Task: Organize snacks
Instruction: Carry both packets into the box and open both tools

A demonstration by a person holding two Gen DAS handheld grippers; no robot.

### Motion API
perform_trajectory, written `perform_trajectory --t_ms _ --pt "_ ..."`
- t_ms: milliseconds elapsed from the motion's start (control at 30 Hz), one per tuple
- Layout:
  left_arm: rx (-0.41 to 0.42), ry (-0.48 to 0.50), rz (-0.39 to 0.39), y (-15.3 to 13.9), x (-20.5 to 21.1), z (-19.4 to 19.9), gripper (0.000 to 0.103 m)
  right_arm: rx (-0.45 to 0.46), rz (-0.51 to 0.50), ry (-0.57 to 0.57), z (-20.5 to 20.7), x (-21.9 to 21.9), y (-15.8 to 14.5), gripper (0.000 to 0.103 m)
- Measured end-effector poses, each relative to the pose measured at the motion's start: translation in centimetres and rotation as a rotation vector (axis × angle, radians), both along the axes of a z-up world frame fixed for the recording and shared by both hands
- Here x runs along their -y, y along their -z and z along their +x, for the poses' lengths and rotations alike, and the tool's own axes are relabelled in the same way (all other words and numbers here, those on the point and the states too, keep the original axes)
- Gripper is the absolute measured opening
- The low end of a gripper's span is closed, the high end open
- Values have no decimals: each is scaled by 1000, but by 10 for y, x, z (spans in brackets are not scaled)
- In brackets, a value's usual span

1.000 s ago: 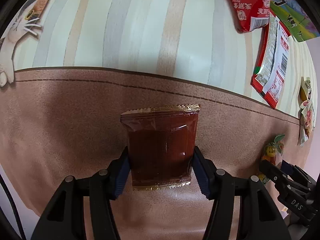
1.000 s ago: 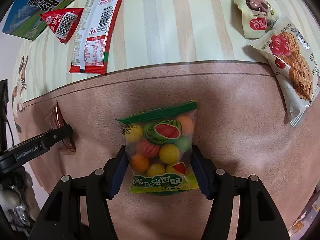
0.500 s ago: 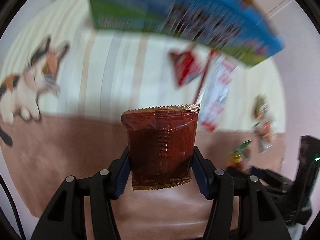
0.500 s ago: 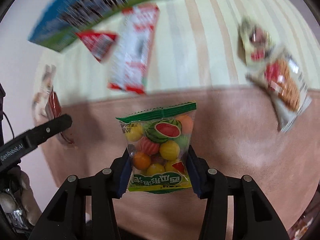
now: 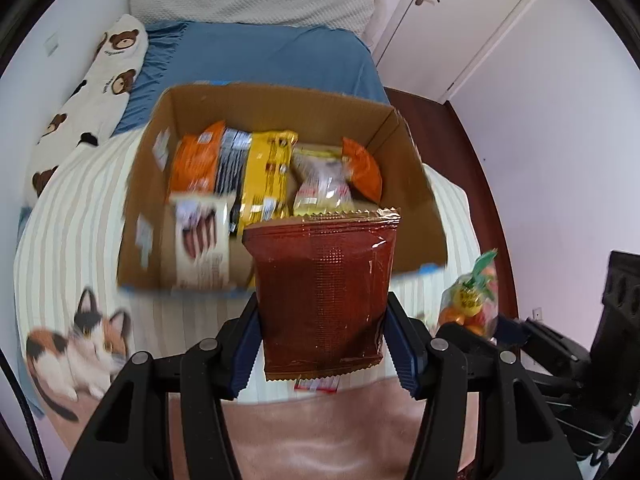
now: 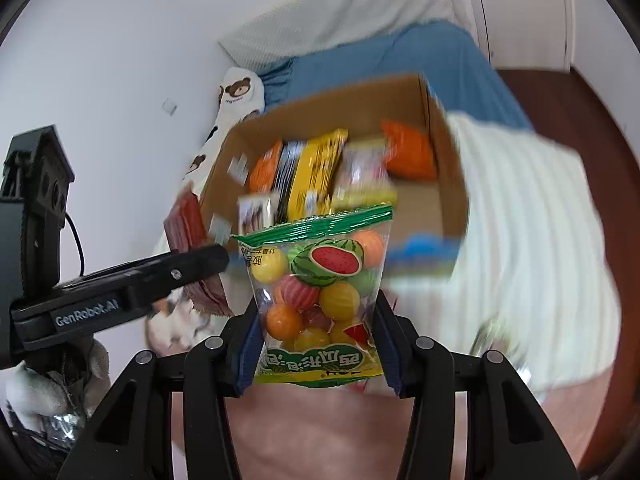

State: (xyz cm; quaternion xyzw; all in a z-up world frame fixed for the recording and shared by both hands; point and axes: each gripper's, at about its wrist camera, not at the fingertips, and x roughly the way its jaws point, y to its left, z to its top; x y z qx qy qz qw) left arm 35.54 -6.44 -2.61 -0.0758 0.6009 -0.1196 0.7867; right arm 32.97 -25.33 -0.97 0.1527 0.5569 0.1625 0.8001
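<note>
Left gripper (image 5: 322, 344) clamps dark-red foil packet (image 5: 322, 292); right gripper (image 6: 316, 350) clamps clear fruit-gum bag (image 6: 320, 292). Open brown cardboard box (image 5: 416, 184) ahead: clear near rim, then release.

- Left wrist view: mounted behind the left claw (image 5: 322, 336), looking forward and steeply down along its fingers; the held brown packet (image 5: 322, 292) fills the near centre.
- Right wrist view: same mounting behind the right claw (image 6: 318, 344), tilted down; the fruit-candy bag (image 6: 318, 300) sits close to the lens.
- Shared ground: both views take in the open cardboard box (image 5: 416, 196) (image 6: 448, 168) ahead of the claws, on the bed (image 5: 272, 52) (image 6: 432, 60).
- Each view catches the other claw at its edge.
</note>
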Motion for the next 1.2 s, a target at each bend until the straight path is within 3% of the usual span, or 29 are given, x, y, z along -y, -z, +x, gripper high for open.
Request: perform_trajectory --t_ms 233,467,533,567,600,667,733,967,1200 --pt "-113 38 7 29 21 75 55 -3 -96 -2 71 3 6 52" --pt "-229 73 21 72 38 107 55 -73 -121 1 105 10 40 53" --pt "-242 92 47 84 43 111 57 -141 -185 -31 109 7 52 63" --pt "-246 101 55 87 45 112 63 -146 -197 -32 110 7 56 80" --pt "-248 106 68 92 46 112 67 -155 -208 -40 111 6 59 89" --pt "-250 103 58 96 46 114 82 -164 -214 -37 113 7 63 90" --pt "-253 88 49 98 42 115 82 -160 -205 -30 113 10 63 90" --pt "-216 65 46 80 30 110 82 -149 -190 8 111 15 56 90" --pt "3 2 155 37 15 73 82 -83 -211 27 91 11 41 90"
